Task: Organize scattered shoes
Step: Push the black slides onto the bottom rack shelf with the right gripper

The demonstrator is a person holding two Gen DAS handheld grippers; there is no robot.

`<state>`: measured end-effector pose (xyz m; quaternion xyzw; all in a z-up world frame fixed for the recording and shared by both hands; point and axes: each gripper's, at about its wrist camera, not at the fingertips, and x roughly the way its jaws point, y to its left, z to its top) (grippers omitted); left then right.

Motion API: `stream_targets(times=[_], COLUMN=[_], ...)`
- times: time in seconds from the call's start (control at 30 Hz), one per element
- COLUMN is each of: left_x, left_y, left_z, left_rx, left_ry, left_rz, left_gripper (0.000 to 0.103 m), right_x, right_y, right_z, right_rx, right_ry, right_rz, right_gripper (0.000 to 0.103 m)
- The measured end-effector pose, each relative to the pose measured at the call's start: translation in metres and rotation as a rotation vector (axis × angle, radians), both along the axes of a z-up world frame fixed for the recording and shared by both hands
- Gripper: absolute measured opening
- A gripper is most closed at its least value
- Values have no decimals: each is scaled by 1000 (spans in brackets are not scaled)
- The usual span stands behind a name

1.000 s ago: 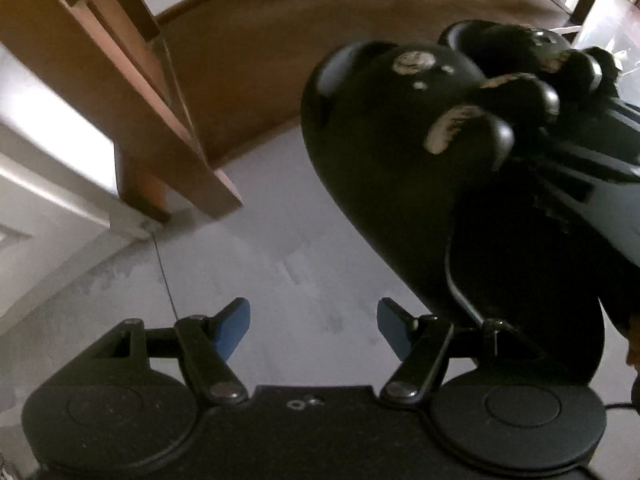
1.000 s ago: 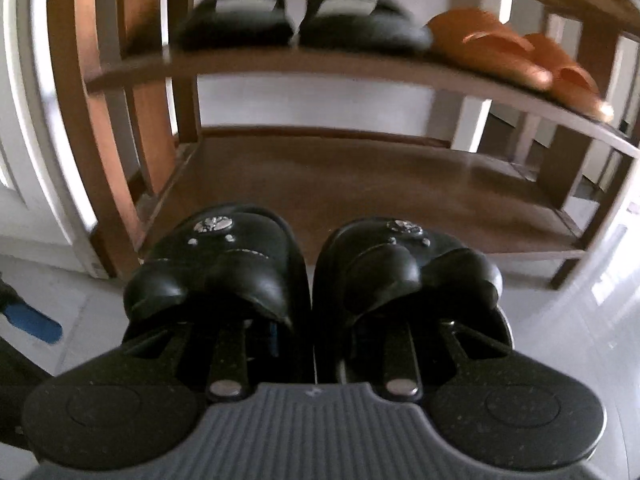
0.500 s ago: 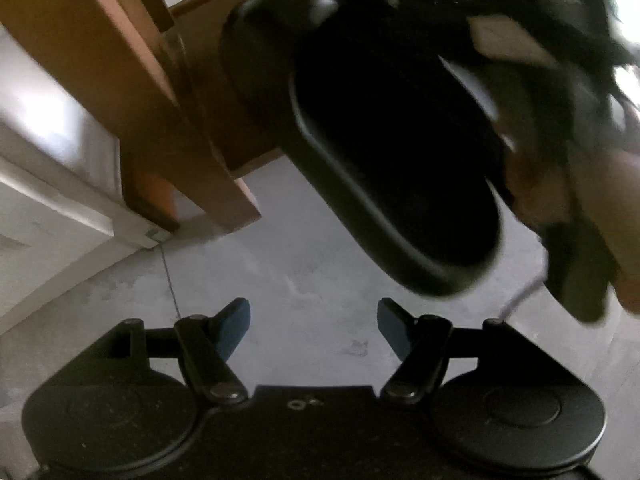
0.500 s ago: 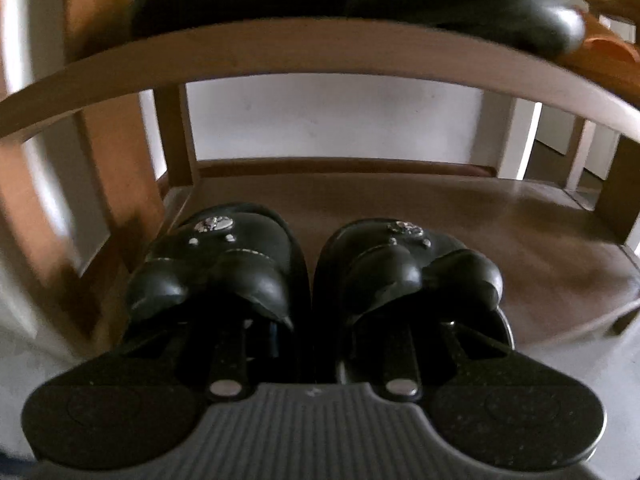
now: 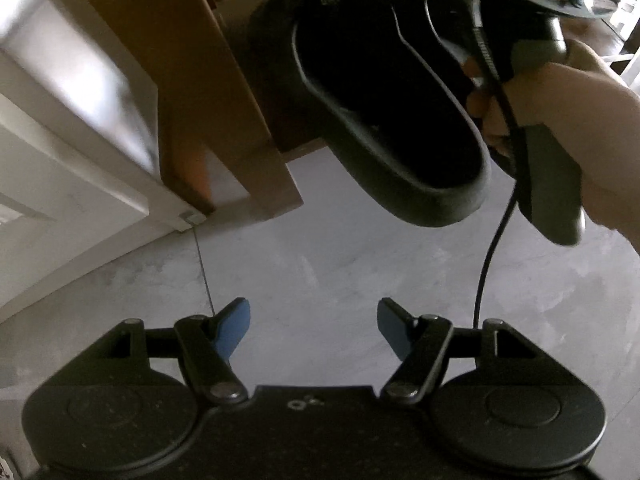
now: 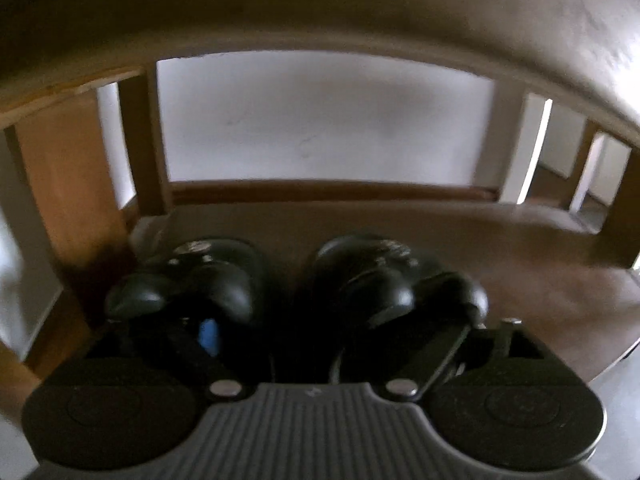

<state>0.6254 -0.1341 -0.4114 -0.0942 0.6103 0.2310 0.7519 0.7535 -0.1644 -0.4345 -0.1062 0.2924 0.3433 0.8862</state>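
Two black sandals, the left one (image 6: 200, 276) and the right one (image 6: 380, 276), lie side by side at the left end of the wooden rack's lower shelf (image 6: 520, 248). My right gripper (image 6: 328, 332) reaches into them from behind, one finger in each sandal. Its jaws are opening and the blue pad (image 6: 208, 338) stands off the sandal wall. From the left wrist view one sandal's dark sole (image 5: 384, 112) shows at the shelf's front edge, beside a hand (image 5: 560, 92) holding the right gripper. My left gripper (image 5: 314, 320) hangs open and empty over the grey floor (image 5: 320, 260).
The rack's front leg (image 5: 192, 80) stands on the floor just left of the sandals. The upper shelf's underside (image 6: 320, 8) hangs low over the right gripper. A white wall (image 6: 320, 120) shows behind the rack. A black cable (image 5: 492, 240) dangles from the right gripper.
The right gripper has pushed forward under the upper shelf with the sandals, and its fingers have spread apart. In the left wrist view the sandal has moved up toward the rack.
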Motion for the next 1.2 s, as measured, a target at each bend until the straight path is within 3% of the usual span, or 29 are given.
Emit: stream_targets(times=[0.27,0.5,0.6,0.7,1.0,1.07,1.13,1.2], left_x=[4,7,9,8,-4,-8,-12,-14], left_y=[-15,-24,-28,-29,-23,-17,-12,-8], left_z=[8,4,-5,-9,-7,-9,-13,-16], left_rx=[-1,-27,-43,-77,-42,-47,-54,-61], left_ry=[-37,-57,-53,-45,-31,-22,-13,-5], left_rz=[-11,3,14,27,39,59,78,94], left_gripper=[70,70,70,70,70,70,70,70], right_x=[-23,-47,-61,-65,-64,-61,-53,-43], right_y=[-24,-71,-86,-77,-23,-18,-16,-18], right_z=[10,21,16,7,-10,-16,-21,-27], right_rx=[-61,-1,11,4,-37,-47,-50,-12], right_ry=[-57,-67,-114,-140,-197,-184,-143,-83], right_rz=[68,70,74,79,83,76,66,49], right_gripper=[92,92,92,92,90,81,57,51])
